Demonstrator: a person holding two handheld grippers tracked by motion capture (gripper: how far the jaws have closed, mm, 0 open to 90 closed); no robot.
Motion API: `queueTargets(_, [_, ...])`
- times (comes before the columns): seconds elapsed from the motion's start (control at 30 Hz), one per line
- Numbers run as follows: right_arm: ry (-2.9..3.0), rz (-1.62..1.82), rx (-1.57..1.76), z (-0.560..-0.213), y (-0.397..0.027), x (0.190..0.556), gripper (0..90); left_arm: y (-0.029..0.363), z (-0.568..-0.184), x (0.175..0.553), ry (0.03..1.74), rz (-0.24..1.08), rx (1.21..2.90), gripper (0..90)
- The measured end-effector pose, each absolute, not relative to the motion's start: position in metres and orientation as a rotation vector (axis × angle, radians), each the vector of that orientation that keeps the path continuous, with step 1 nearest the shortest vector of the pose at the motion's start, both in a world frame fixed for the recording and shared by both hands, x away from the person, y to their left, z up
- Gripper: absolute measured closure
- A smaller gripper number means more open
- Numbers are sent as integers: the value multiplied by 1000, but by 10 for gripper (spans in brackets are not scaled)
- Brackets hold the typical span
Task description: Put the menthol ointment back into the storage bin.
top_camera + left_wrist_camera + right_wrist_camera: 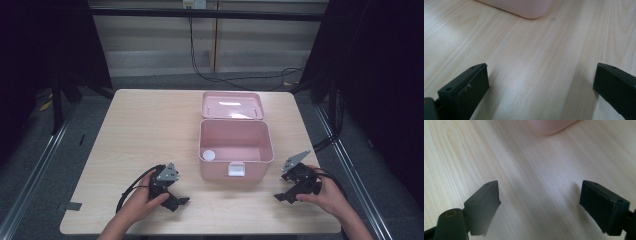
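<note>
Pale wood-grain table point(145, 130) with rounded corners, standing on a grey floor point(35, 165). Metal rails point(30, 182) running along the floor on both sides of it. Beyond the far edge, a light panelled wall point(265, 45) with black cables point(210, 75) hanging down and trailing over the floor. Dark curtains point(30, 45) left and right. Soft overhead light, glare on the tabletop.

No text, label, brand, number or sign can be read on anything here.
</note>
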State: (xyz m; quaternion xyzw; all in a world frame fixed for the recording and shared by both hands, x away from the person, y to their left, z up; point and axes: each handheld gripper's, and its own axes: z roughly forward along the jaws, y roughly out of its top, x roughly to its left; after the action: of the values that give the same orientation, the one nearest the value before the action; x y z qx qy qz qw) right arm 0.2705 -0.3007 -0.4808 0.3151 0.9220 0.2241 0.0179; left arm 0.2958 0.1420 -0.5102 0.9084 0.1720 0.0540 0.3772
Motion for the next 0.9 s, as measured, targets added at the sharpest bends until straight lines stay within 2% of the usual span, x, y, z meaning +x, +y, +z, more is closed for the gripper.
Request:
queueTargets(0.4, [2735, 841, 889, -495, -303, 260, 101, 142, -510, 296, 442, 138, 2322, 0])
queueTargets(0.9, [2511, 1081, 961, -511, -310, 249, 95, 142, -510, 295, 443, 140, 2322, 0])
